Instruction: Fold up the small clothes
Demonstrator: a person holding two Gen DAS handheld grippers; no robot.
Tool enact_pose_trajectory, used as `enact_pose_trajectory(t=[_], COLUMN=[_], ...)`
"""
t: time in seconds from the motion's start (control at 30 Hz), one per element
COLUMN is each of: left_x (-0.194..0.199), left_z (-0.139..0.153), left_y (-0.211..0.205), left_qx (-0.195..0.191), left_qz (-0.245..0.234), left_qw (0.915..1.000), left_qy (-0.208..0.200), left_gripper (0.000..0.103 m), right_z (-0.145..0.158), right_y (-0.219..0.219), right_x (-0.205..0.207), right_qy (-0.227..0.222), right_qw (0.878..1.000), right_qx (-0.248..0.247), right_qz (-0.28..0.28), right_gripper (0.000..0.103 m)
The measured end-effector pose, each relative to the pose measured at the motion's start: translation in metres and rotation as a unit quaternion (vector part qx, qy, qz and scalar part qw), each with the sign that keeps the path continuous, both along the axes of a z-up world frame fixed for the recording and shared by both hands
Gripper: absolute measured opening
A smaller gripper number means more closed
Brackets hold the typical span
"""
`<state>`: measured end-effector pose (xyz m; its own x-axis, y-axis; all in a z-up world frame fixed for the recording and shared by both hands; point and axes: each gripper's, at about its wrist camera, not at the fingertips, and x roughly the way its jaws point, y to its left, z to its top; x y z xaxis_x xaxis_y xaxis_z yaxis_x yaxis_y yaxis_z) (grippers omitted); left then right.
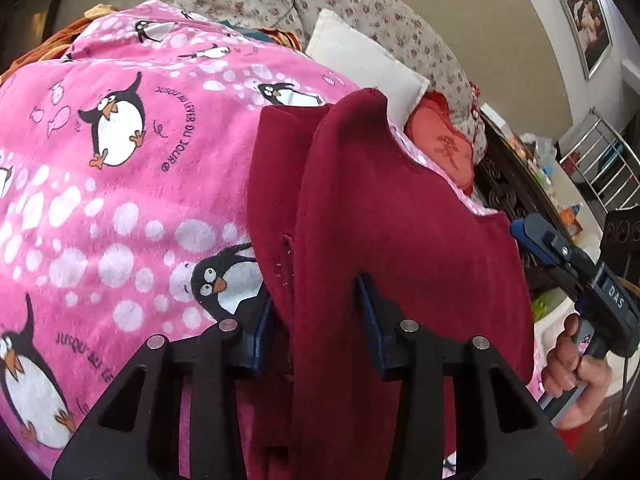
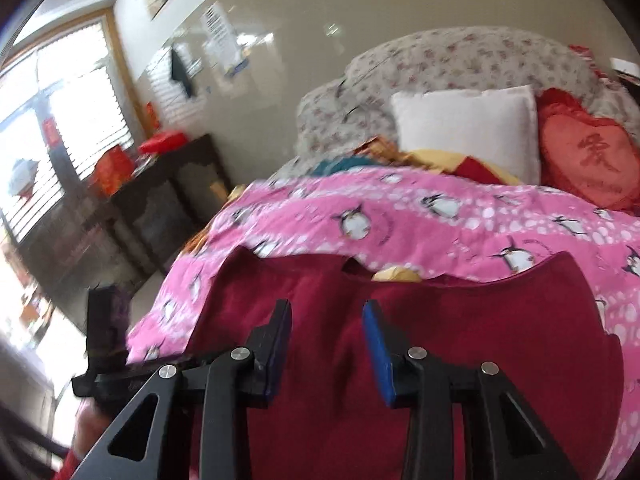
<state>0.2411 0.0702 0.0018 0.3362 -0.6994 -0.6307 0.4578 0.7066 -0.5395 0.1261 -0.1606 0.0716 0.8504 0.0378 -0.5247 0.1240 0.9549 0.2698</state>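
Observation:
A dark red small garment (image 1: pixel 400 216) lies on the pink penguin blanket (image 1: pixel 120 184), its near part bunched and lifted. My left gripper (image 1: pixel 316 320) has a fold of the garment between its blue pads and holds it. My right gripper (image 1: pixel 532 236) shows at the garment's right edge, held by a hand (image 1: pixel 576 364). In the right wrist view the garment (image 2: pixel 460 320) spreads flat under my right gripper (image 2: pixel 326 340), whose jaws stand apart with cloth beneath them. The left gripper body (image 2: pixel 106 344) shows at the left edge there.
A white pillow (image 2: pixel 468 132), a red heart cushion (image 2: pixel 588 152) and a floral headboard (image 2: pixel 460 60) are at the bed's far end. Colourful clothes (image 2: pixel 400 156) are piled before the pillow. A dark side table (image 2: pixel 168 184) stands left, a cluttered table (image 1: pixel 540 168) right.

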Motion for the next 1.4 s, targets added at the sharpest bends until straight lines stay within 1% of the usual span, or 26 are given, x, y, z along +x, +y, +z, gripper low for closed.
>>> enact_pose_trajectory(t=[0.07, 0.1, 0.13, 0.2, 0.27, 0.33, 0.37, 0.4, 0.47, 0.53, 0.57, 0.63, 0.7, 0.8, 0.87, 0.9, 0.93, 0.97, 1.0, 1.03, 1.13, 1.23, 1.3, 1.33, 1.37, 1.4], left_x=[0.005, 0.008, 0.012, 0.014, 0.009, 0.003, 0.000, -0.004, -0.009, -0.012, -0.015, -0.028, -0.039, -0.061, -0.072, -0.077, -0.083, -0.088, -0.091, -0.094, -0.097, -0.102, -0.109, -0.111, -0.112, -0.115], left_z=[0.003, 0.003, 0.001, -0.002, -0.003, -0.003, -0.002, 0.000, 0.005, 0.013, 0.018, 0.035, 0.049, 0.071, 0.082, 0.086, 0.087, 0.086, 0.082, 0.077, 0.056, 0.039, 0.035, 0.035, 0.034, 0.034], left_y=[-0.002, -0.002, -0.001, 0.004, 0.007, 0.003, 0.001, -0.005, -0.008, -0.010, -0.010, -0.013, -0.017, -0.038, -0.056, -0.067, -0.077, -0.089, -0.100, -0.109, -0.136, -0.151, -0.156, -0.156, -0.156, -0.157], left_qx=[0.006, 0.010, 0.005, -0.016, -0.021, -0.015, -0.007, 0.004, 0.006, 0.005, 0.004, -0.009, -0.018, -0.010, -0.016, -0.021, -0.028, -0.032, -0.029, -0.025, -0.030, -0.026, -0.023, -0.026, -0.031, -0.034], left_qz=[-0.008, -0.011, -0.010, -0.013, -0.016, -0.015, -0.016, -0.024, -0.036, -0.047, -0.051, -0.069, -0.090, -0.119, -0.140, -0.151, -0.164, -0.173, -0.180, -0.185, -0.190, -0.177, -0.171, -0.165, -0.161, -0.161], left_qw=[0.9999, 0.9997, 0.9993, 0.9986, 0.9988, 0.9995, 0.9997, 0.9997, 0.9993, 0.9989, 0.9987, 0.9975, 0.9956, 0.9917, 0.9886, 0.9870, 0.9850, 0.9834, 0.9824, 0.9819, 0.9813, 0.9839, 0.9850, 0.9858, 0.9864, 0.9863], left_qy=[0.012, 0.022, 0.035, 0.049, 0.042, 0.024, 0.016, 0.006, 0.004, 0.000, -0.006, -0.012, -0.022, -0.047, -0.051, -0.051, -0.048, -0.043, -0.038, -0.032, 0.000, 0.009, -0.007, -0.011, -0.010, -0.008], left_gripper=[0.039, 0.044, 0.049, 0.050, 0.052, 0.053, 0.053, 0.052, 0.031, 0.023, 0.023, 0.022, 0.022, 0.022, 0.022, 0.022, 0.022, 0.022, 0.022, 0.022, 0.022, 0.023, 0.024, 0.028, 0.033, 0.036], right_z=[0.000, 0.000, -0.001, -0.004, -0.008, -0.011, -0.013, -0.014, -0.020, -0.031, -0.038, -0.053, -0.051, -0.040, -0.045, -0.053, -0.063, -0.067, -0.066, -0.064, -0.053, -0.051, -0.049, -0.047, -0.045, -0.044], right_y=[-0.003, -0.008, -0.015, -0.030, -0.037, -0.035, -0.032, -0.030, -0.028, -0.032, -0.034, -0.046, -0.053, -0.056, -0.066, -0.074, -0.089, -0.102, -0.110, -0.122, -0.142, -0.147, -0.145, -0.141, -0.138, -0.134], right_x=[-0.003, -0.005, -0.009, -0.016, -0.017, -0.013, -0.009, -0.006, 0.002, 0.014, 0.021, 0.031, 0.028, 0.018, 0.020, 0.025, 0.028, 0.023, 0.017, 0.003, -0.036, -0.065, -0.080, -0.090, -0.094, -0.097], right_qy=[0.019, 0.026, 0.025, 0.012, 0.009, 0.013, 0.015, 0.017, 0.017, 0.031, 0.042, 0.063, 0.055, 0.034, 0.042, 0.053, 0.056, 0.043, 0.030, 0.004, -0.046, -0.055, -0.065, -0.074, -0.078, -0.075], right_qw=[0.999, 0.999, 0.999, 0.999, 0.999, 0.999, 1.000, 1.000, 1.000, 0.999, 0.999, 0.997, 0.997, 0.998, 0.997, 0.994, 0.988, 0.979, 0.972, 0.959, 0.945, 0.930, 0.925, 0.925, 0.927, 0.930], right_qx=[-0.029, -0.036, -0.026, 0.016, 0.038, 0.025, 0.018, 0.013, 0.016, 0.012, 0.006, 0.030, 0.051, 0.052, 0.062, 0.083, 0.139, 0.195, 0.231, 0.280, 0.317, 0.360, 0.370, 0.369, 0.364, 0.356], right_qz=[-0.009, -0.017, -0.021, -0.025, -0.024, -0.023, -0.018, -0.012, -0.002, -0.015, -0.022, -0.027, -0.024, -0.022, -0.038, -0.040, -0.037, -0.037, -0.035, -0.042, -0.068, -0.057, -0.053, -0.050, -0.049, -0.049], right_gripper=[0.036, 0.036, 0.036, 0.036, 0.036, 0.036, 0.033, 0.030, 0.015, 0.014, 0.014, 0.014, 0.013, 0.013, 0.013, 0.013, 0.014, 0.014, 0.014, 0.018, 0.043, 0.046, 0.057, 0.072, 0.077, 0.077])
